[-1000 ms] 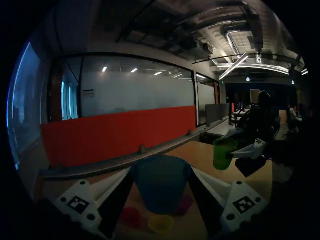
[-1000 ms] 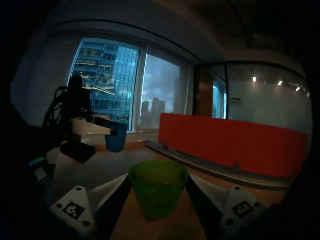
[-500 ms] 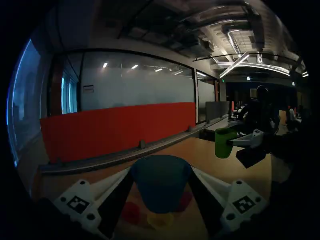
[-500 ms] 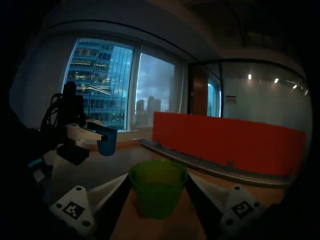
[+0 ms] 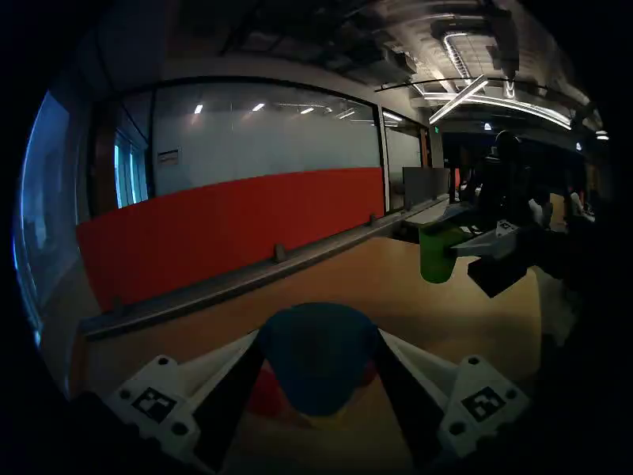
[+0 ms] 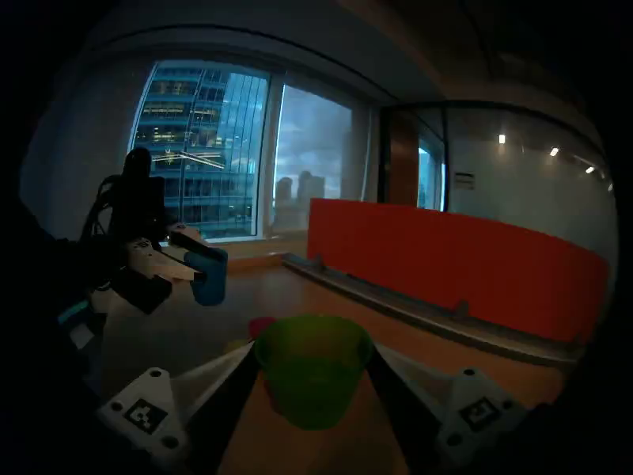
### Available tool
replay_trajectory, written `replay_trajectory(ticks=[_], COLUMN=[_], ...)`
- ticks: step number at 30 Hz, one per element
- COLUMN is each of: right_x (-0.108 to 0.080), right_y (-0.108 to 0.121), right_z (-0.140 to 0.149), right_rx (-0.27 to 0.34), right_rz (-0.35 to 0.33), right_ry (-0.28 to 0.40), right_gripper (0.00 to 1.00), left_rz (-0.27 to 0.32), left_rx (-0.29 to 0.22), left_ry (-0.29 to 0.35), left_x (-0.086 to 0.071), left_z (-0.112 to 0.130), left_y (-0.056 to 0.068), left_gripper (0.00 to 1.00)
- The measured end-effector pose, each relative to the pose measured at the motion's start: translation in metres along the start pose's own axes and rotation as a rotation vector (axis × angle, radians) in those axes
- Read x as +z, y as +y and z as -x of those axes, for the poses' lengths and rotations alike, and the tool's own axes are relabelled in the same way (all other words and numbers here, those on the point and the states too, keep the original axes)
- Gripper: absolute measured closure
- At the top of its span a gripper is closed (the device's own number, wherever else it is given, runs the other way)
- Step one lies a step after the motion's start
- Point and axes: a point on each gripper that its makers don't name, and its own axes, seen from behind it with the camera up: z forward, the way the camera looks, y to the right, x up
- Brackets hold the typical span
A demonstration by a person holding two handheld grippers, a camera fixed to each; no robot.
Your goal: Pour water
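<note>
So the left gripper (image 5: 318, 344) has its jaws pinching the blue cup (image 5: 318, 376), and the right gripper (image 6: 312, 352) is pinching the green cup (image 6: 312, 388), both up over the counter (image 5: 372, 289). The cups are apart, with green mid-right in the left gripper view, so I'd say they need closing up before any pour.

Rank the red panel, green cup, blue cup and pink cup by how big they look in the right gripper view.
1. red panel
2. green cup, close to the camera
3. blue cup, farther off; its true size may match the green one
4. pink cup, partly hidden, so unsure
</note>
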Motion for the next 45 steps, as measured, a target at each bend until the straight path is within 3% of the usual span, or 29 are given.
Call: replay_trajectory(ticks=[14, 33, 45], right_x=[0.006, 0.011, 0.018], right_y=[0.001, 0.004, 0.004], right_z=[0.029, 0.069, 0.088], right_rx=[-0.013, -0.010, -0.005], right_rz=[-0.022, -0.047, -0.060], right_ry=[-0.091, -0.193, -0.235], right_gripper=[0.08, 0.08, 0.08], left_rz=[0.020, 0.019, 0.051], left_rx=[0.011, 0.045, 0.054], left_ry=[-0.148, -0.334, -0.431], left_x=[-0.002, -0.006, 0.000], left_z=[0.050, 0.113, 0.147], left_y=[0.001, -0.012, -0.010], left_gripper=[0.10, 0.10, 0.09])
